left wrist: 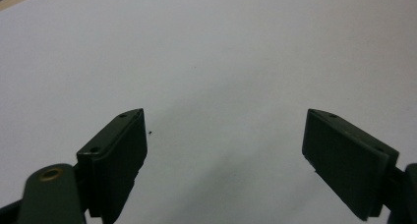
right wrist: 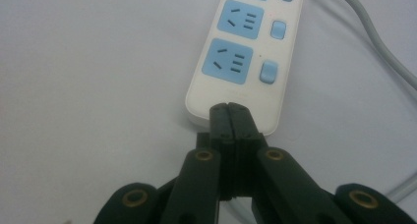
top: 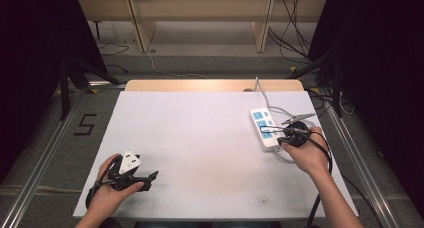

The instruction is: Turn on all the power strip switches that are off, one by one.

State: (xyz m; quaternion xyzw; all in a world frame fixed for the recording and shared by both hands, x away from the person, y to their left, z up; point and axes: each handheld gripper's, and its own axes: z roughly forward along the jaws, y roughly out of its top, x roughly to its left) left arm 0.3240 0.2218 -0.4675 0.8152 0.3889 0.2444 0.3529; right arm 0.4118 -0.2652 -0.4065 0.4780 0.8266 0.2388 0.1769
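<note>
The right claw [right wrist: 229,106], its jaws pressed tight together with nothing between them, rests its tip at the near end of the white plastic power strip with blue sockets and switches [right wrist: 246,57], which lies at the right side of the white surface [top: 200,138]; I take this as pinning or nudging the strip into place. The left claw [left wrist: 226,135] hangs spread wide and empty over bare surface, so next it likely must come across toward the sockets.
</note>
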